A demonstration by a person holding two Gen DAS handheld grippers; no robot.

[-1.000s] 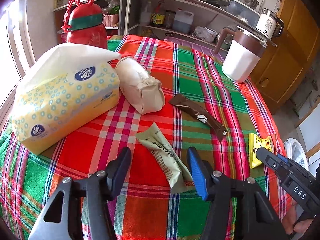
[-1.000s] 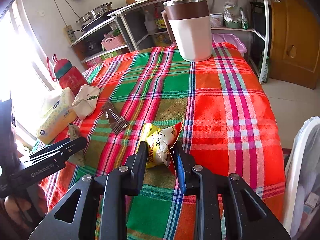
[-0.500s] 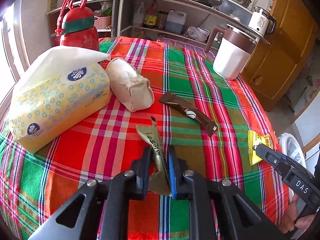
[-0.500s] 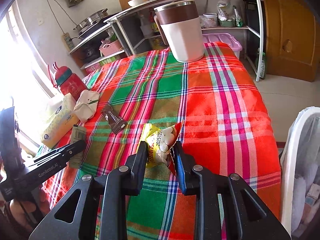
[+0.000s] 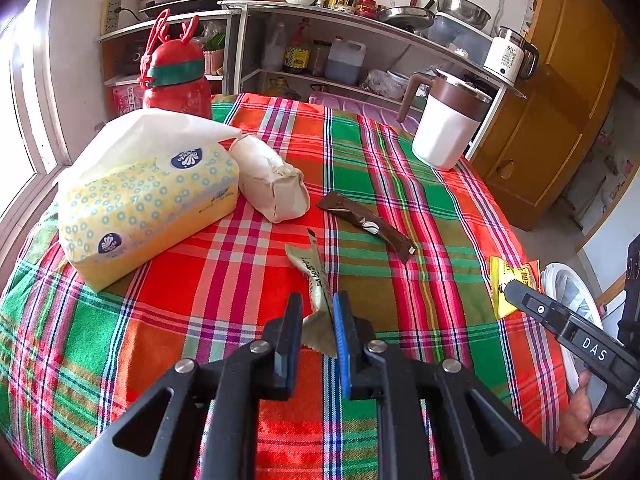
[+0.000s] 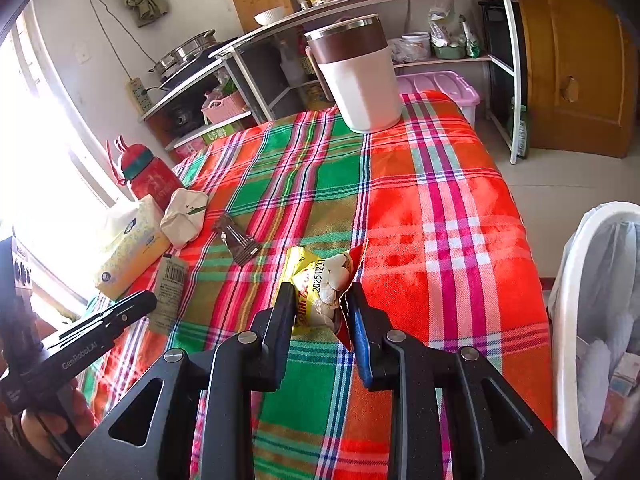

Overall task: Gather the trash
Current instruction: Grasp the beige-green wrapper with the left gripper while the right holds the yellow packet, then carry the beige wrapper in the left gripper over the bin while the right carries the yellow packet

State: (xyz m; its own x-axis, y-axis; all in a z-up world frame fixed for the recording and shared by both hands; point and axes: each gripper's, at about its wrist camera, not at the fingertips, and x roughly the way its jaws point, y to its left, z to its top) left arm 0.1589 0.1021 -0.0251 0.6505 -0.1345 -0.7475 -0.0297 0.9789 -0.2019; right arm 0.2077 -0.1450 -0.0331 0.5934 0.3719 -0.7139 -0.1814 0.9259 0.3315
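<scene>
Plaid-clothed counter (image 5: 168, 300): crumpled beige-green paper wrapper (image 5: 316, 280) is pinched by clenched left gripper (image 5: 318, 316) fingers, yellow-red foil snack packet (image 6: 320, 288) is grasped by right gripper (image 6: 320, 304) fingers.

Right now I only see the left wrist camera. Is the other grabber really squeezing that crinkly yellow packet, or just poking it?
Observer: Squeezing it. In the right wrist view, the right gripper is shut on the yellow-and-red plastic snack packet, with one pad pressed against each side.
Operator: And what does my wrapper look like from over there?
Observer: The pale green foil wrapper pinched in the left gripper shows a black barcode on the side facing the right camera. Your view does not show that side.
</scene>
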